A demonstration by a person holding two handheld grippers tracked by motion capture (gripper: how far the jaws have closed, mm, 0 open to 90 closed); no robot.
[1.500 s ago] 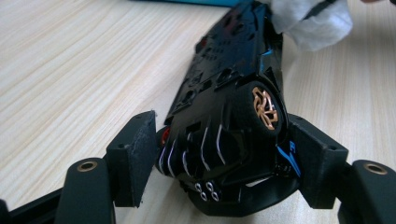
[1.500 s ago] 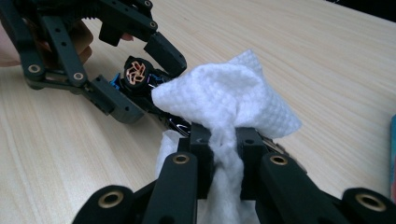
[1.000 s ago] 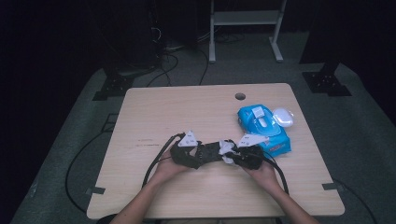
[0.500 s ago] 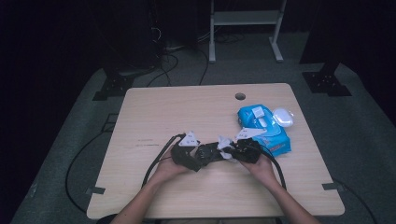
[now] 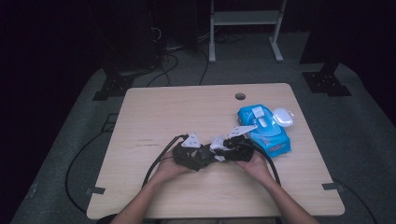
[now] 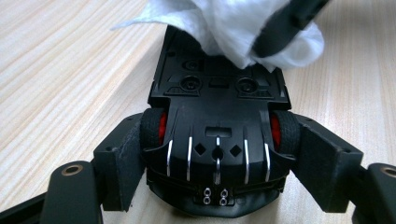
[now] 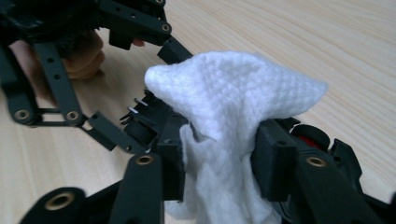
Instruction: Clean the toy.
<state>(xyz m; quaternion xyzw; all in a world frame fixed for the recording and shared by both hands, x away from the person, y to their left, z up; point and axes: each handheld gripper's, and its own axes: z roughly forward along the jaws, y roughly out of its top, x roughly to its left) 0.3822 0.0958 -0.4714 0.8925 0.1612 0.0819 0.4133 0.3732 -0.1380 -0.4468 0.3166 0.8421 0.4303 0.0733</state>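
A black toy car (image 6: 217,116) with red wheels lies underside up between my left gripper's (image 6: 217,158) pads, which press on its wheels; these jaws have just been closing on it. A white wipe (image 7: 233,102) is bunched between my right gripper's (image 7: 224,158) pads. Those jaws have just been opening, and the wipe sits loosely in the gap, resting on the car's far end (image 6: 224,28). In the high view both grippers meet nose to nose at the table's middle front, left (image 5: 201,156) and right (image 5: 224,149), with the wipe (image 5: 218,142) between them.
A blue pack of wipes (image 5: 264,130) lies just right of the right hand, with a small white case (image 5: 282,116) behind it. A cable hole (image 5: 240,96) sits near the wooden table's (image 5: 163,112) far edge. Black cables trail off the front left.
The right gripper has slid left toward the left gripper, bringing the wipe onto the car. The left hand has stayed in place.
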